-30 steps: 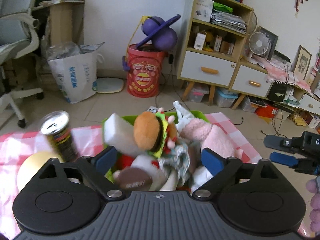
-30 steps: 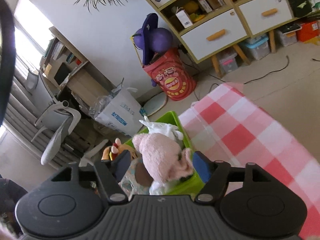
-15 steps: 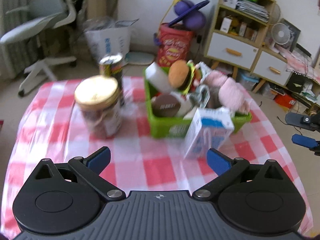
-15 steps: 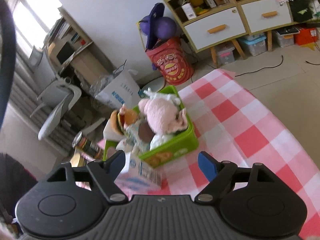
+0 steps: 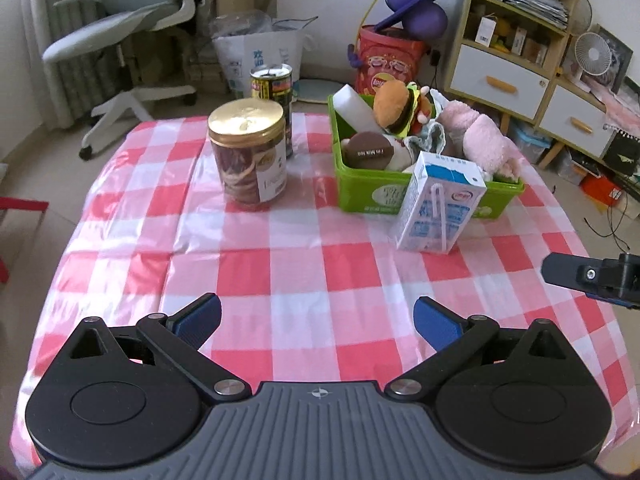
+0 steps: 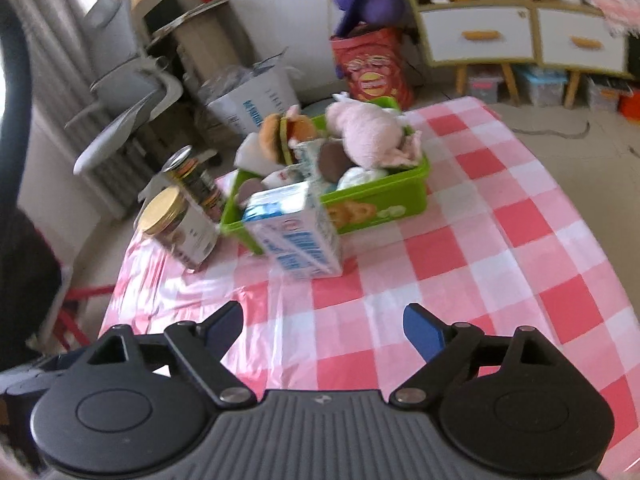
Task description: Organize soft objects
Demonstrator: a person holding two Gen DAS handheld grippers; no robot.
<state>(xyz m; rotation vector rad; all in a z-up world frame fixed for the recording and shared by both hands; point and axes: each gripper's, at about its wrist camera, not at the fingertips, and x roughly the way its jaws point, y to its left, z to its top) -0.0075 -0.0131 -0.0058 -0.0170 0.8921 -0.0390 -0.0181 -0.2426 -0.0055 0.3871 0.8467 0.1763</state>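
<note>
Left gripper [image 5: 316,318]: jaws wide apart, nothing between them, over the checked tablecloth [image 5: 280,264] | right gripper [image 6: 320,328]: jaws have just been opening, wide now, nothing between them | soft toys: piled in green basket [image 5: 360,192] | milk carton [image 5: 440,204]: just in front of basket | jar [image 5: 248,152], can [image 5: 274,96]: left of basket

Milk carton [image 5: 440,204] hides part of green basket [image 5: 360,196]; right view blurred.

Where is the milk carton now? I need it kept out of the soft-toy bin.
In the left wrist view the milk carton stands on the checked cloth, just in front of the green bin.
</note>
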